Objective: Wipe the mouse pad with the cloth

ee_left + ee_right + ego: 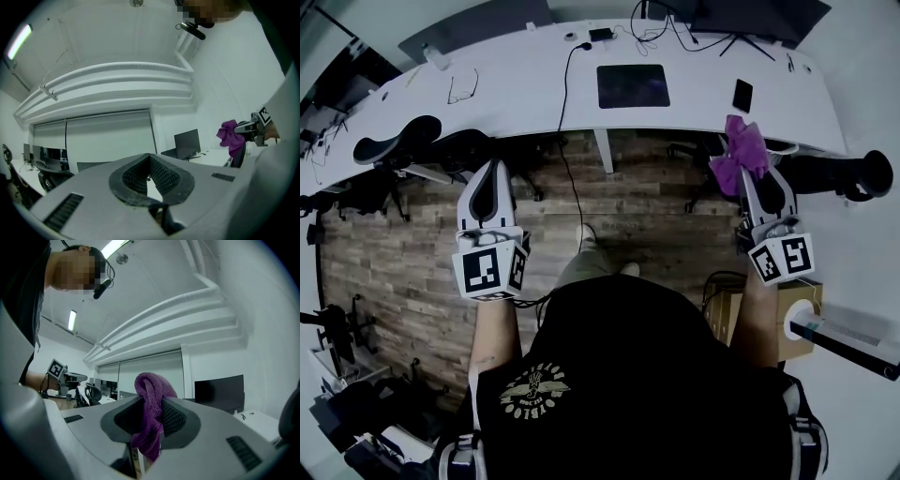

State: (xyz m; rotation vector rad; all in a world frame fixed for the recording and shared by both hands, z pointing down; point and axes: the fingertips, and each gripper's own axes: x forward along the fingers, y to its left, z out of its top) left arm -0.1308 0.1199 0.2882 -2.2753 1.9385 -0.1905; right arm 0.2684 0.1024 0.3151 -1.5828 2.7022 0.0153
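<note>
The left tool is held up with its jaws pressed together on nothing. Ahead, between both tools, the dark rectangular mouse pad lies flat on the white desk. The right tool pinches a crumpled purple cloth that bunches beyond its tips. Both cubes carry black-and-white square markers.

The cloth looks coarsely knitted, the mouse pad matt, the desk smooth, the floor wood-grained.

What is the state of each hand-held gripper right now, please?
Left hand-held gripper: closed, holding nothing.
Right hand-held gripper: closed on the crumpled purple knitted cloth.
</note>
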